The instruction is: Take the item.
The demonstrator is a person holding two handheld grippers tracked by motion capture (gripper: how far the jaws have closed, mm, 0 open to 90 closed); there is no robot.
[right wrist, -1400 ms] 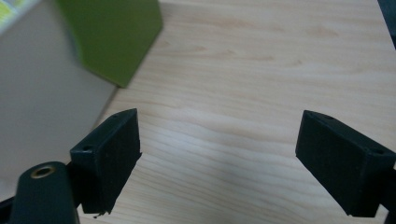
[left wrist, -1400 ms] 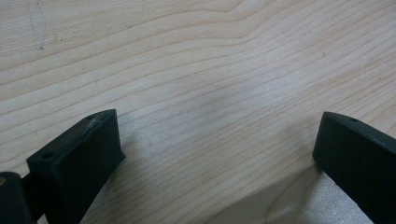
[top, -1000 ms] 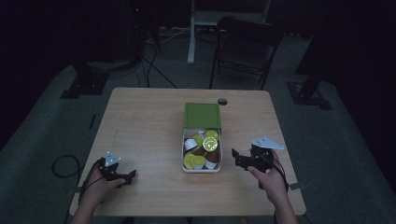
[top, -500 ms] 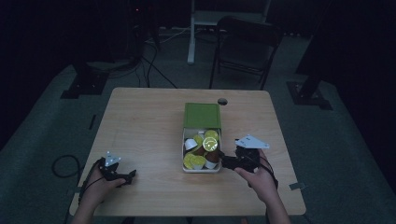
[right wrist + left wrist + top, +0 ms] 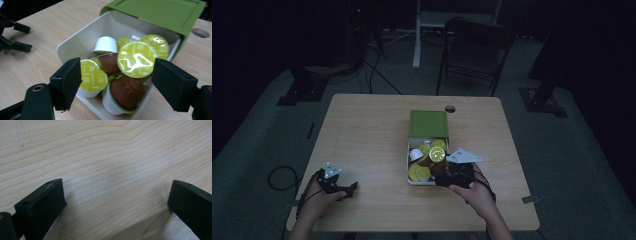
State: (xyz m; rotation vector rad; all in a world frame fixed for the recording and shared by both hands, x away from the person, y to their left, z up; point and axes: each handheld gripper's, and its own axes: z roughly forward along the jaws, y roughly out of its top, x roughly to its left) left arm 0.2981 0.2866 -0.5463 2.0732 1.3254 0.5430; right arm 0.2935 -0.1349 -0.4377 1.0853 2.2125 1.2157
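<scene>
A white box (image 5: 408, 165) stands mid-table with its green lid (image 5: 428, 123) slid toward the far side. Inside lie several coffee capsules (image 5: 438, 145) with green foil tops and brown or white cups. My right gripper (image 5: 437, 174) hovers at the box's near right corner. In the right gripper view its jaws (image 5: 117, 75) stand apart on either side of a brown capsule (image 5: 126, 91) and a green-topped one (image 5: 135, 59), touching neither; they have just been closing. My left gripper (image 5: 351, 189) rests open at the front left, over bare wood (image 5: 115, 195).
The table has a round cable hole (image 5: 450, 108) beyond the lid. A folding chair (image 5: 474, 50) and dark stand bases (image 5: 302, 92) sit on the floor behind. A cable loop (image 5: 277, 176) lies left of the table. The left gripper (image 5: 15, 37) shows far off in the right gripper view.
My right hand has carried its gripper leftward to the box's near right corner, and its jaws look narrower. The left hand and gripper have stayed put.
</scene>
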